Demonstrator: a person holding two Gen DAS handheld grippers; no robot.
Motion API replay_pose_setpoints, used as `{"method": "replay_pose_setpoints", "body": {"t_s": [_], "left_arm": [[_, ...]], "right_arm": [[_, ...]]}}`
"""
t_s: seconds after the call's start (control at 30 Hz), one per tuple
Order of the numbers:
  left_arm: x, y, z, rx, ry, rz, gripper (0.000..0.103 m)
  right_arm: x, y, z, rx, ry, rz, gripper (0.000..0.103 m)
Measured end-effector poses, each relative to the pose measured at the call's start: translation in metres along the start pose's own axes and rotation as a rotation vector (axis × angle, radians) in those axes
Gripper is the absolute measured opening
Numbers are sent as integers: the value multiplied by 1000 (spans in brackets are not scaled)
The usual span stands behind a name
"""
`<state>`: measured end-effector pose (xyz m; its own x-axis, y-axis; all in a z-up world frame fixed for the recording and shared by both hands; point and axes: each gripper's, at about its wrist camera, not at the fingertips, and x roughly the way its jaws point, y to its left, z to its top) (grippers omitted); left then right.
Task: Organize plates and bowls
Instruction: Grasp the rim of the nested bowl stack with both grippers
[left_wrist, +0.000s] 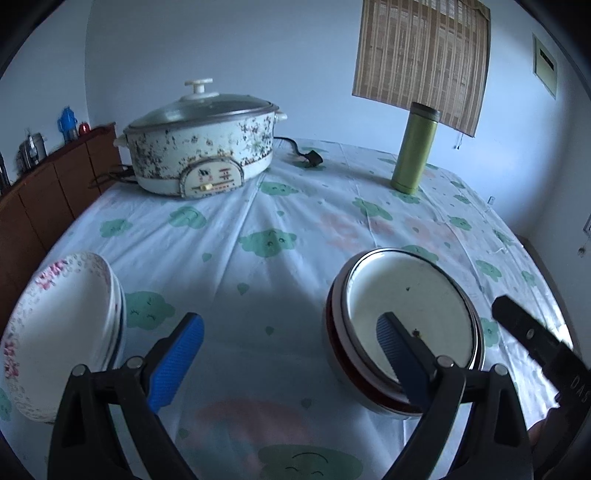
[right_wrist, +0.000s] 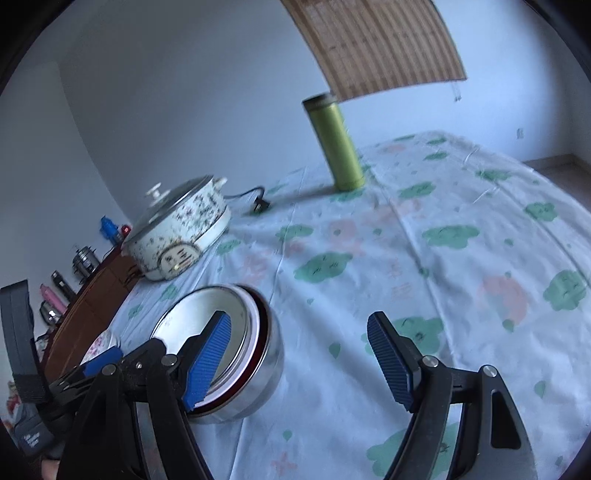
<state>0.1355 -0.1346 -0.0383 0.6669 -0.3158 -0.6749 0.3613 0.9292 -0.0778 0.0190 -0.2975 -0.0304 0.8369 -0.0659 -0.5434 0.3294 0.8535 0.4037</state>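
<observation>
Both sets of tongs hang over the counter (left_wrist: 258, 229) with its cloud-print cloth, and neither has anything in it. The left tongs (left_wrist: 291, 354) stand wide apart, blue pads bare. The right tongs (right_wrist: 299, 358) are spread just as wide, nothing between the pads.

Take the stacked bowls (left_wrist: 402, 328) as the landmark: a steel-rimmed, red-banded stack with a pale round top, sitting upright on the cloth. In the left wrist view the stack lies just right of the left tongs' centre line, with the right-hand finger crossing in front of its face. In the right wrist view the same stack (right_wrist: 236, 350) sits to the left of the right tongs, whose left finger overlaps its rim; whether it touches, I cannot tell. So the bowls lie between the two hands, close to both.

Far left of the bowls, a floral plate stack (left_wrist: 62, 332) rests near the counter's edge, on the left hand's side and nearer to it. Behind the bowls, well apart, stand a speckled electric pot (left_wrist: 203, 147) and a green flask (left_wrist: 413, 147).

My read: the plates look like the left hand's job, the bowls either's. Being round, the bowls need only a rim bite.
</observation>
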Motion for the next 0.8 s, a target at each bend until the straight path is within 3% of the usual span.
{"method": "replay_pose_setpoints", "body": {"t_s": [0.2, 0.3, 0.43, 0.57, 0.7, 0.8], "left_arm": [[6, 10, 3, -49, 27, -30, 95], [11, 12, 2, -65, 57, -87, 92], [14, 12, 4, -89, 70, -150, 84], [20, 20, 4, -155, 98, -180, 66], [32, 30, 5, -250, 152, -265, 57], [31, 26, 6, -237, 144, -258, 55]], "right_arm": [[4, -1, -3, 17, 17, 34, 78], [11, -6, -4, 53, 52, 63, 78], [19, -7, -7, 70, 88, 82, 78], [23, -4, -9, 67, 102, 101, 78], [25, -4, -12, 77, 110, 106, 78], [27, -4, -11, 87, 116, 117, 78]]}}
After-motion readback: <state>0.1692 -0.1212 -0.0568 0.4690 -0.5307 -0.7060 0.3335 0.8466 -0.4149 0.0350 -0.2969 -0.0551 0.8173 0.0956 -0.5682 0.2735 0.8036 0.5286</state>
